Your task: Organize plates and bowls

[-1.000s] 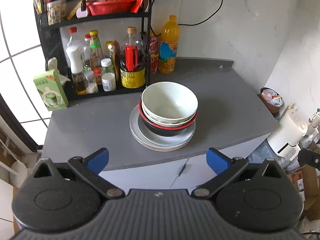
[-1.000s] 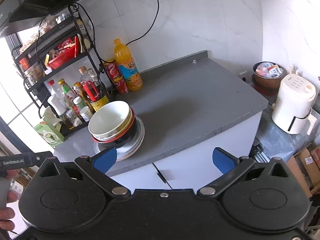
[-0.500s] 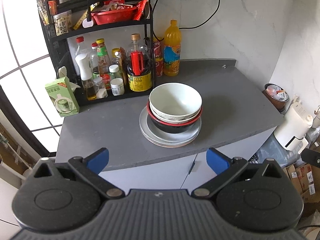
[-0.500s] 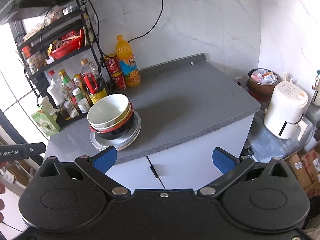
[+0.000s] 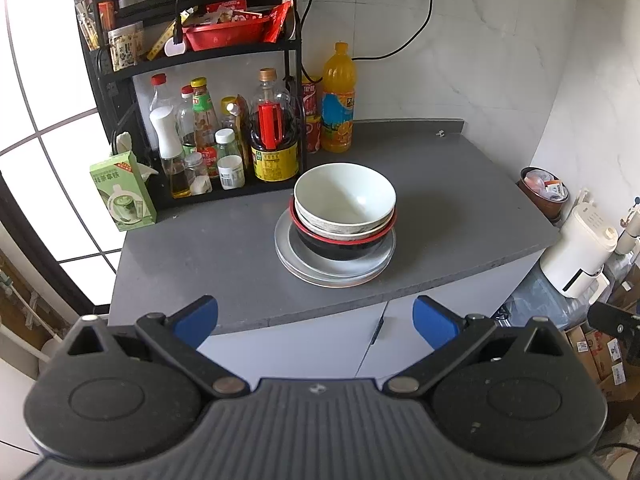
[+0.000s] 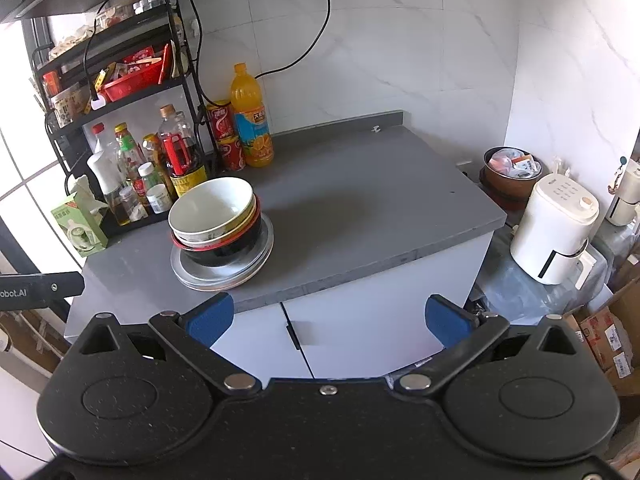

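A stack stands on the grey counter (image 5: 440,184): a white bowl (image 5: 344,196) on top, nested in a speckled bowl and a black bowl with a red rim (image 5: 340,242), all on grey plates (image 5: 292,264). The same stack shows in the right wrist view, with the white bowl (image 6: 212,208) over the plates (image 6: 224,276). My left gripper (image 5: 316,318) is open and empty, held off the counter's front edge, well short of the stack. My right gripper (image 6: 326,318) is open and empty, also in front of the counter, to the right of the stack.
A black rack (image 5: 192,92) of sauce bottles stands at the back left, with an orange juice bottle (image 5: 338,100) and red cans beside it. A green tissue box (image 5: 122,192) sits on the left. A white appliance (image 6: 556,228) and boxes stand right of the cabinet.
Both grippers have pulled back and away from the counter; the stack looks smaller and farther. The bowls and plates have not moved.
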`<action>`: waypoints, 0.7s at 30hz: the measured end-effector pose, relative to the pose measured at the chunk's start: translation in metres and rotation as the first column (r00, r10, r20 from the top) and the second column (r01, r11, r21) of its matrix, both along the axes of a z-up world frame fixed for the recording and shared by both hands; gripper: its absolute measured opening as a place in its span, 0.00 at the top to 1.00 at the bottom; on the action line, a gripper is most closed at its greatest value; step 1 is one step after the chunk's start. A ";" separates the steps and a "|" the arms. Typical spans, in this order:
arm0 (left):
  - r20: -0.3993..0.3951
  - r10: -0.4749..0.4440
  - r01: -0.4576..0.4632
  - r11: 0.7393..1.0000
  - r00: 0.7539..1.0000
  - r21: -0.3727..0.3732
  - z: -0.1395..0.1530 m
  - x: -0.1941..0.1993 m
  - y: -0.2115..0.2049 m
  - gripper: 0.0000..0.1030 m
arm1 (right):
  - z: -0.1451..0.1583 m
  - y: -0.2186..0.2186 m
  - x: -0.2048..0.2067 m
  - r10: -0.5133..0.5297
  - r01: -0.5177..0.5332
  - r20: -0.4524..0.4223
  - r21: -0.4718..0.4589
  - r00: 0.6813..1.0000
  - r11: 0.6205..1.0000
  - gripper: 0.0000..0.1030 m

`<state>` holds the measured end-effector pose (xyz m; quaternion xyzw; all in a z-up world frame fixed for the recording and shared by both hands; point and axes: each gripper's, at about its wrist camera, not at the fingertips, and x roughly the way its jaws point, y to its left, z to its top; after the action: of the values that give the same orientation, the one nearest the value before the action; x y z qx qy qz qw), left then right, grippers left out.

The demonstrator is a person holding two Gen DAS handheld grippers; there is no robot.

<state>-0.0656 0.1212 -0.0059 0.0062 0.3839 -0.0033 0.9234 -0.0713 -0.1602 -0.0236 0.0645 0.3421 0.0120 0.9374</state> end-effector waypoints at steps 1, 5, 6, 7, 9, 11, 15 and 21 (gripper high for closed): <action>0.001 0.000 0.000 1.000 1.000 -0.002 0.000 0.000 0.000 0.00 | 0.000 0.000 0.000 0.001 -0.001 -0.002 0.002 1.000 1.000 0.00; 0.000 0.000 0.000 1.000 1.000 -0.002 0.000 0.000 0.002 0.00 | 0.001 0.002 0.000 0.006 -0.006 0.000 -0.003 1.000 1.000 0.00; 0.000 0.001 -0.001 1.000 1.000 -0.003 0.000 0.000 0.001 0.00 | 0.001 0.002 0.001 0.006 -0.006 -0.001 -0.002 1.000 1.000 0.00; 0.000 0.000 0.000 1.000 1.000 -0.003 0.000 0.000 0.001 0.00 | 0.002 0.002 0.001 0.006 -0.006 -0.001 0.000 1.000 1.000 0.00; 0.000 -0.001 0.001 1.000 1.000 -0.001 0.000 0.000 0.001 0.00 | 0.002 0.003 0.002 0.007 -0.007 0.000 0.001 1.000 1.000 0.00; -0.002 0.002 -0.002 1.000 1.000 -0.003 0.000 -0.001 0.001 0.00 | 0.002 0.003 0.002 0.008 -0.008 -0.014 0.019 1.000 1.000 0.00; -0.003 -0.002 0.002 1.000 1.000 -0.015 0.003 0.001 0.004 0.00 | 0.004 0.006 0.000 0.011 -0.011 -0.006 0.010 1.000 1.000 0.00; -0.006 -0.003 0.003 1.000 1.000 -0.018 0.003 0.004 0.007 0.00 | 0.004 0.008 0.001 0.005 -0.005 -0.007 0.003 1.000 1.000 0.00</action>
<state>-0.0617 0.1280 -0.0029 -0.0017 0.3865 -0.0081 0.9223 -0.0705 -0.1526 -0.0192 0.0649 0.3455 0.0144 0.9361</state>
